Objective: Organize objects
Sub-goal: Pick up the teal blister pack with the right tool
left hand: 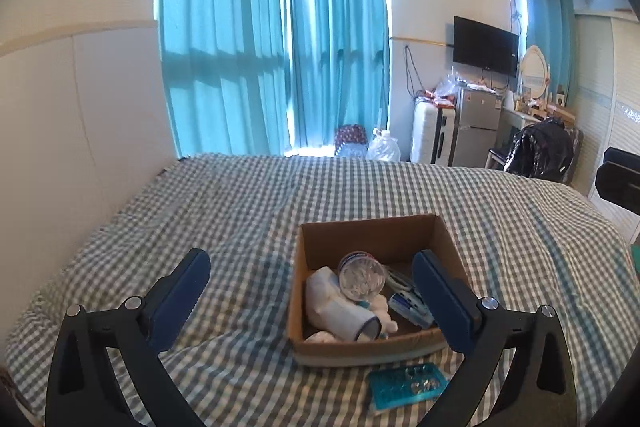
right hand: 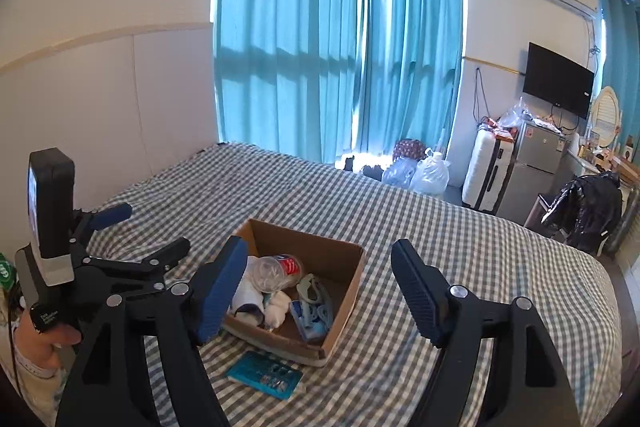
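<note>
An open cardboard box [left hand: 400, 225] sits on the checked bed; it also shows in the right wrist view [right hand: 340, 287]. Inside lie a clear plastic cup [left hand: 362, 279] [right hand: 276, 271], white socks [left hand: 340, 311] [right hand: 276, 305] and a blue-and-white pack [left hand: 410, 307] [right hand: 314, 315]. A teal blister pack [left hand: 408, 385] [right hand: 264, 377] lies on the bed just in front of the box. My left gripper [left hand: 312, 275] is open and empty above the box's near left side. My right gripper [right hand: 320, 267] is open and empty above the box. The left gripper [right hand: 148, 231] also shows at the left of the right wrist view.
The checked bedspread [left hand: 220, 199] covers the whole bed. A white wall [left hand: 80, 107] runs along the bed's left. Beyond the bed stand teal curtains [left hand: 272, 47], bags [left hand: 382, 145], a suitcase [left hand: 430, 139], a small fridge [left hand: 476, 123] and a chair with a black jacket [left hand: 540, 151].
</note>
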Tool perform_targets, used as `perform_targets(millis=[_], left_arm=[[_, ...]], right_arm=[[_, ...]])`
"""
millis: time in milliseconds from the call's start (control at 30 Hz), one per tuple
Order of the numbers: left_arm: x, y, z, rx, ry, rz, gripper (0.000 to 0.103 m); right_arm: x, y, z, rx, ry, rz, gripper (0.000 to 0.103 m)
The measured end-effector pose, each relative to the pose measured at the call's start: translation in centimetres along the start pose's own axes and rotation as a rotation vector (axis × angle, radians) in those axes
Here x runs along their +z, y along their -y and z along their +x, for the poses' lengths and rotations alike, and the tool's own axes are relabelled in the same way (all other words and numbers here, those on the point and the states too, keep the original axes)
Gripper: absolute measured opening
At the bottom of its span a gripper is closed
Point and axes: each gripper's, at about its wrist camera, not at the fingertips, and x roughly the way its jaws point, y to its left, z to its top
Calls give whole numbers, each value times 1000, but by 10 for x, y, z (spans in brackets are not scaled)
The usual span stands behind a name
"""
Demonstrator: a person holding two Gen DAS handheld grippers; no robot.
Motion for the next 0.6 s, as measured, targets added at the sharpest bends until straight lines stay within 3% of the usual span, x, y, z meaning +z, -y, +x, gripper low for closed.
perform_targets(millis=[267, 467, 600], left_arm=[[-36, -11, -22, 13, -31, 2, 103], [-81, -14, -3, 49, -85, -34, 103], [-108, -8, 17, 25, -129, -33, 103]], right_arm=[[-42, -22, -14, 10, -74, -14, 81], [-93, -26, 23, -4, -183, 35, 80], [-127, -31, 55, 6, -266, 48, 80]])
